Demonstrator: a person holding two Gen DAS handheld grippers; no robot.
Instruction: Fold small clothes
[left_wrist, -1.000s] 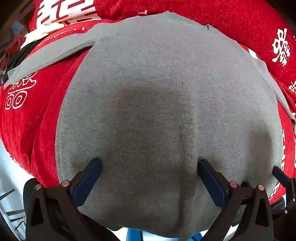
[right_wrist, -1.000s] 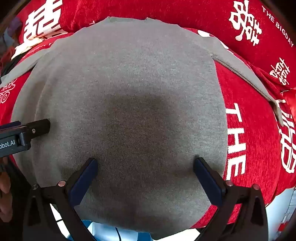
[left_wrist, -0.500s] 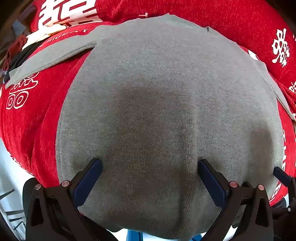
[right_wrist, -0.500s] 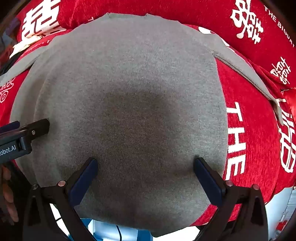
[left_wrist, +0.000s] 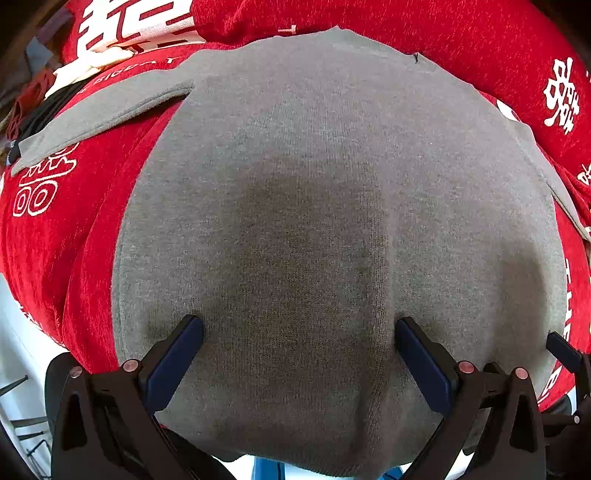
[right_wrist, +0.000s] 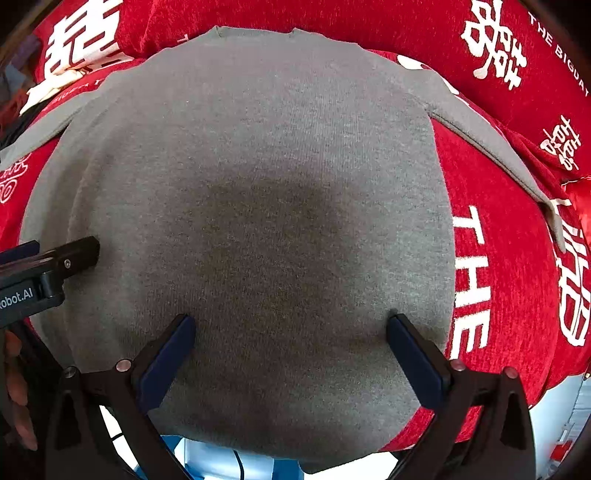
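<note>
A: Where is the garment?

B: The grey knit sweater (left_wrist: 314, 206) lies spread flat on a red cloth (left_wrist: 55, 229) printed with white characters and the word "THE". Its hem is at the near edge of the cloth and its neckline at the far edge. From the left wrist view, one sleeve (left_wrist: 103, 110) runs out from the sweater's far left corner across the cloth. From the right wrist view, the other sleeve (right_wrist: 491, 147) runs out from its far right corner.

A: And the left gripper (left_wrist: 299, 332)?

B: It sits over the hem end of the sweater, left of the middle. Its fingers (left_wrist: 173, 362) are spread wide, with the blue pads resting on the knit and nothing pinched between them.

A: The right gripper (right_wrist: 290, 328)?

B: Same posture, over the hem end but towards the sweater's right side. Its fingers (right_wrist: 413, 362) are also wide apart, tips on the fabric, holding nothing. In its view, the left gripper's finger shows at the sweater's left edge, just beside it.
</note>
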